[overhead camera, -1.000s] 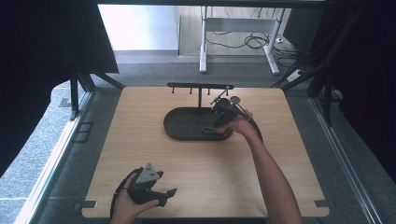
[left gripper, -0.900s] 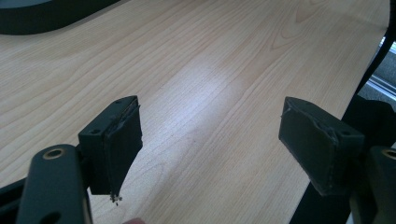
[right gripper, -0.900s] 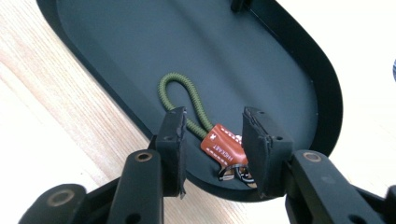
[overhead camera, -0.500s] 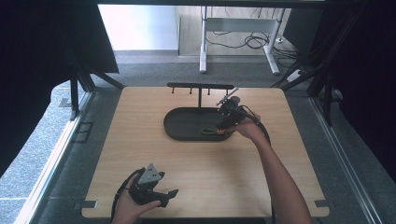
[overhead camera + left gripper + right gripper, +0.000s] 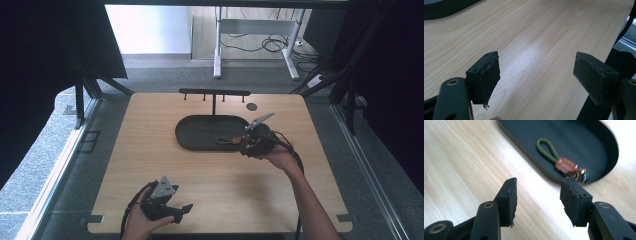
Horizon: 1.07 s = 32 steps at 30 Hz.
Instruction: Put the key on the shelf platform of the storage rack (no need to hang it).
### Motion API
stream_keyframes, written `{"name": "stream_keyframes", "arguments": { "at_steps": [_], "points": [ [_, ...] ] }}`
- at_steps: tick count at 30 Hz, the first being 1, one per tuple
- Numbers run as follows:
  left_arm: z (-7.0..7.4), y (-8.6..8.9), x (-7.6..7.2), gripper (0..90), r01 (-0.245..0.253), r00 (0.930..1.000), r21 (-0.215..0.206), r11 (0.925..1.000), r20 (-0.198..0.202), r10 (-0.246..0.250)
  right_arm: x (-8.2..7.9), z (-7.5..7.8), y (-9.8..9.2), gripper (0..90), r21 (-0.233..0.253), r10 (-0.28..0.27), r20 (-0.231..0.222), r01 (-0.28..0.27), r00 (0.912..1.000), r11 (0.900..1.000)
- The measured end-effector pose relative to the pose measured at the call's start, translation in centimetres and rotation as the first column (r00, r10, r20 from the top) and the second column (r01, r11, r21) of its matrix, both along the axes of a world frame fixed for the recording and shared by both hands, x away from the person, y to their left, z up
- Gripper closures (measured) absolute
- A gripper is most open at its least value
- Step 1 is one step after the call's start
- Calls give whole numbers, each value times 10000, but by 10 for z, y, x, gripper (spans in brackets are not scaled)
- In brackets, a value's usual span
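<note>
From above, your right gripper (image 5: pixel 248 143) sat at the dark tray's (image 5: pixel 200 141) right end, nearest the keychain (image 5: pixel 228 141) inside; your left gripper (image 5: pixel 175 212) waited far off. In its own view, spread jaws faced the keychain (image 5: pixel 560 162), lying lengthwise ahead-right.

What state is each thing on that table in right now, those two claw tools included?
Left gripper: open, empty, over bare wood.
Right gripper: open, empty, by the tray's edge.
Keychain: lying flat in the tray, not gripped.
Tray: flat on the table.
Rack: upright behind the tray, nothing on its hooks.
</note>
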<state>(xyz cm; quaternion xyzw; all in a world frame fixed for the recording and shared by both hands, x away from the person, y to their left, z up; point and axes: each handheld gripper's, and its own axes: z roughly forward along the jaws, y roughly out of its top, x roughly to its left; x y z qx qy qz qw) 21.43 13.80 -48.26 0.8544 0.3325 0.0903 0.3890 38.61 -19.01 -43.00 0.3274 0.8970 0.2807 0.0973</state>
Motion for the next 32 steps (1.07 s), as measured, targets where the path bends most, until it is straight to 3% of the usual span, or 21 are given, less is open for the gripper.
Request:
{"name": "stream_keyframes", "arguments": {
  "at_steps": [8,13,21,25,28,32],
  "points": [
    [-1,-1,0,219,-56,10000,59,10000,-24,57,-29,-17,-26,464,199,-181,19,181,9998,9996],
    [-2,0,1,219,-40,10000,90,10000,-27,40,-43,-30,-42,459,264,-576,-60,577,9983,9980],
    [-2,1,1,219,-107,9999,114,9999,-29,107,-65,-49,-57,449,389,-811,-16,811,9967,9959],
    [1,4,1,220,-91,10000,118,9999,0,91,-68,-47,-59,431,504,-794,149,785,9967,9956],
    [4,9,1,221,-285,9996,1,9996,87,285,-68,-43,-64,415,1009,-1115,388,1071,9930,9891],
    [6,17,4,220,-545,9984,-145,9984,130,547,-67,-47,-66,404,903,-1305,387,1266,9907,9878]
  ]
}}
